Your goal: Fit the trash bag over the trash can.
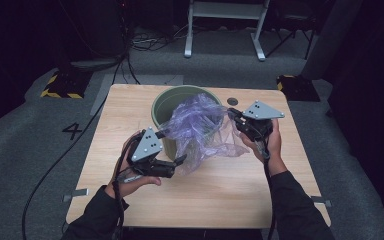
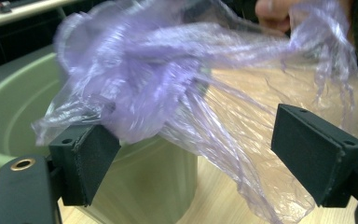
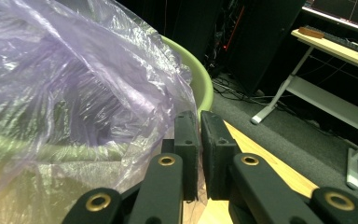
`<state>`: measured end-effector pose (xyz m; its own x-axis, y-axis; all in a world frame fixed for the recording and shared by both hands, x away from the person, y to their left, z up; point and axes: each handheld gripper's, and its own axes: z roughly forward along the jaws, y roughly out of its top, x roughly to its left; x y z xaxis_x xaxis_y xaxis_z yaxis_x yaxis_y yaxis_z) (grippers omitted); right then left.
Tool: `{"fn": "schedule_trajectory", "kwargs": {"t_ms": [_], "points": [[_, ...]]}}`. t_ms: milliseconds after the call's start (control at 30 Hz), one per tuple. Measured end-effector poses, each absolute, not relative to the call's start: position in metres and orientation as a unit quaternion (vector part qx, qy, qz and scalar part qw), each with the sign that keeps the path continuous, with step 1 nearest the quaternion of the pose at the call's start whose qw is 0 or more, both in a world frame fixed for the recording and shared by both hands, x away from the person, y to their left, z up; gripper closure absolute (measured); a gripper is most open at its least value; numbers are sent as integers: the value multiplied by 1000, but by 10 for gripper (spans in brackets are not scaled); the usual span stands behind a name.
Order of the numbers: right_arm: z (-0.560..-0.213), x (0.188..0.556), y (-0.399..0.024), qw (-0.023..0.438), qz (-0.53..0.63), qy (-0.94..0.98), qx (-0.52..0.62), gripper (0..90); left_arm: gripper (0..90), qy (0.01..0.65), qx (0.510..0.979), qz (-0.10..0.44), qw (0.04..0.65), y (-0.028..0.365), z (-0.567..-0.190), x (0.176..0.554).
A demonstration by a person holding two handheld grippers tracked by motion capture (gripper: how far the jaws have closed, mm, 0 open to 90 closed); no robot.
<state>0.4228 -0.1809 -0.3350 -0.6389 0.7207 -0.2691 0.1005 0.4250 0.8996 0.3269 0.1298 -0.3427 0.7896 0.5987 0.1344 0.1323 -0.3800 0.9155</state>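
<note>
A pale green bin (image 1: 161,102) stands at the far middle of a wooden table (image 1: 205,195). A crumpled translucent purple plastic bag (image 1: 200,127) spills from its mouth over the near rim onto the table. My left gripper (image 1: 172,147) sits at the bin's near left side. Its jaws are wide open around the bag's lower folds (image 2: 158,84), with the bin (image 2: 14,112) behind them. My right gripper (image 1: 231,115) is at the bag's right edge by the rim (image 3: 200,84). Its jaws (image 3: 199,140) are almost together, with a wisp of the bag (image 3: 74,84) in the narrow slit.
A small round hole (image 1: 232,101) marks the tabletop right of the bin. On the grey floor behind stand a white desk frame (image 1: 225,25), two yellow-and-black striped bases (image 1: 60,87) and loose cables. A number 4 (image 1: 72,131) is marked left of the table.
</note>
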Motion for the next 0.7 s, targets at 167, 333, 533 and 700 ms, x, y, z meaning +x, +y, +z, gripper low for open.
{"fn": "schedule_trajectory", "kwargs": {"t_ms": [167, 333, 533, 700], "points": [[-334, 420, -182, 333, 472, 773, 263, 745, 204, 260, 793, 252, 490, 126, -346, 332], [-330, 415, -182, 325, 482, 775, 250, 557, 427, 269, 786, 273, 485, 129, -349, 336], [-317, 407, -188, 337, 489, 764, 252, 404, 672, 265, 788, 278, 481, 136, -349, 337], [-309, 401, -198, 344, 490, 758, 259, 376, 829, 257, 794, 278, 476, 140, -351, 338]]}}
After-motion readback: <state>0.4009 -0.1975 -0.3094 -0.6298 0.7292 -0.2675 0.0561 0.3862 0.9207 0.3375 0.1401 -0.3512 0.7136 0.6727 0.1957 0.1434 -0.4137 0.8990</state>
